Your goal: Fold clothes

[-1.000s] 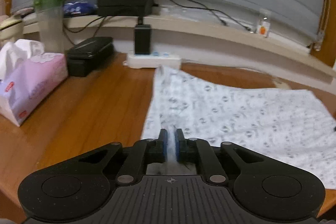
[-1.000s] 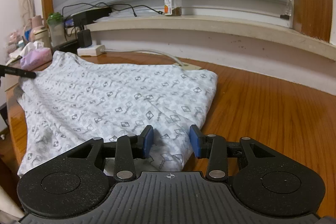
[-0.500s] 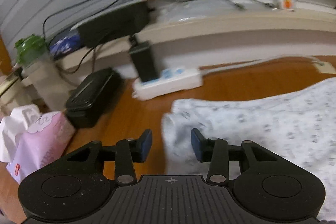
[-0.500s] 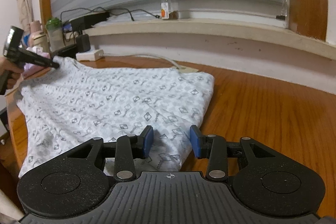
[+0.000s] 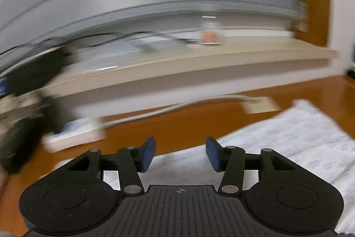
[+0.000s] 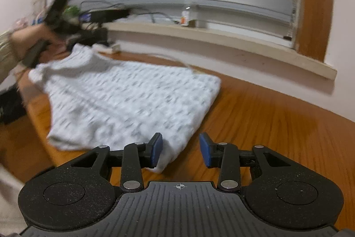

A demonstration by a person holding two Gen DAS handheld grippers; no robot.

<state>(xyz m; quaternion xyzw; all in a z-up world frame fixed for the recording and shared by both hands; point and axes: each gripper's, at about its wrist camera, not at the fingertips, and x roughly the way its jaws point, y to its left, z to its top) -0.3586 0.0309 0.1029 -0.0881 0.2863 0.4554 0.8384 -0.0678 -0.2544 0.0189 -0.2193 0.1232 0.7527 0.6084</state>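
Note:
A white garment with a small grey print (image 6: pixel 133 101) lies spread flat on the wooden table (image 6: pixel 277 117). My right gripper (image 6: pixel 180 150) hovers at its near right corner. Its jaws are closing, and the corner's tip lies just under the left pad (image 6: pixel 156 149), not pinched. My left gripper (image 5: pixel 180 153) is over the garment's (image 5: pixel 288 137) far edge. Its jaws are opening with nothing between them. In the right wrist view a hand (image 6: pixel 26 41) holds that left gripper, blurred, above the garment's far left corner.
A white power strip (image 5: pixel 73 132) and black boxes sit at the table's far left. A cable (image 5: pixel 199 101) runs along the back. A window sill (image 6: pixel 221 37) with a small bottle (image 6: pixel 185 18) and wires borders the table. Bare wood lies to the garment's right.
My left gripper has let go of the pinched cloth, opened and swung fast to the right along the garment's far edge. My right gripper shifted toward the near corner, rolled a little, and its jaws narrowed slightly.

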